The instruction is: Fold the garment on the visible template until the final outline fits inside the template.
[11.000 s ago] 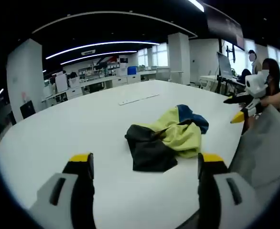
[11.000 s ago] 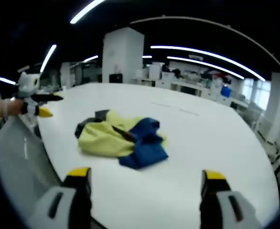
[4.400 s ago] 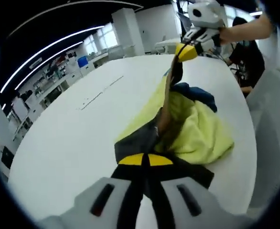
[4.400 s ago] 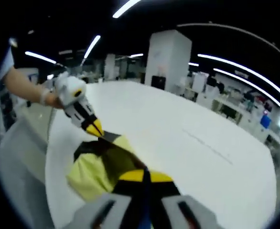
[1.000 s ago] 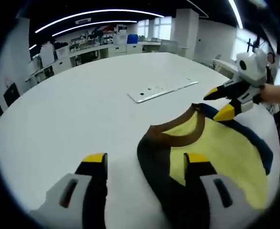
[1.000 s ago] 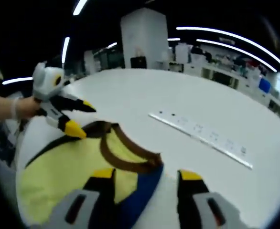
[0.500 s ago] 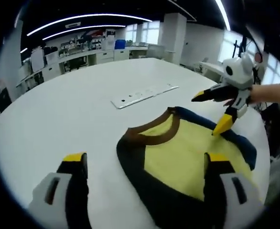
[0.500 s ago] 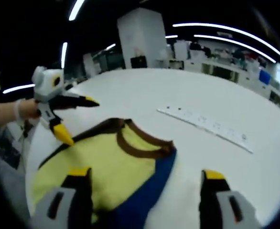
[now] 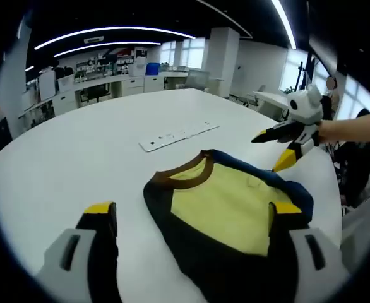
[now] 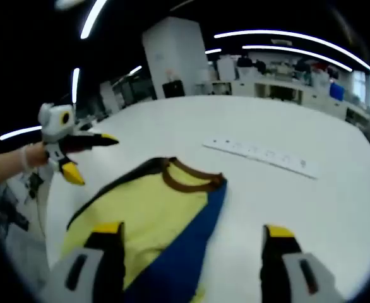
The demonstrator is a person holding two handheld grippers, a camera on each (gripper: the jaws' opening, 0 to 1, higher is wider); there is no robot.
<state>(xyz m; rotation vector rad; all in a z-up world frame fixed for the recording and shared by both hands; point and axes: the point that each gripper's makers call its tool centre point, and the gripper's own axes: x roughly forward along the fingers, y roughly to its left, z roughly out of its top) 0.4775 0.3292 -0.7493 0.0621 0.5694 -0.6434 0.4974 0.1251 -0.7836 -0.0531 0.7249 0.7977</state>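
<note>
Left hand-held gripper [image 9: 194,218], jaws spread wide and holding nothing, hovers over the near edge of the garment [image 9: 226,208]; in the right gripper view it appears at the left, raised above the surface [image 10: 336,189] with jaws parted. Right hand-held gripper [image 10: 191,240], jaws likewise apart and empty, hangs over the garment's blue side; in the left gripper view it floats off the garment's far corner. Garment: yellow body, brown collar, one dark sleeve, one blue sleeve, lying spread flat on the white surface, collar toward a pale flat strip [image 9: 177,136] lying just beyond it.
</note>
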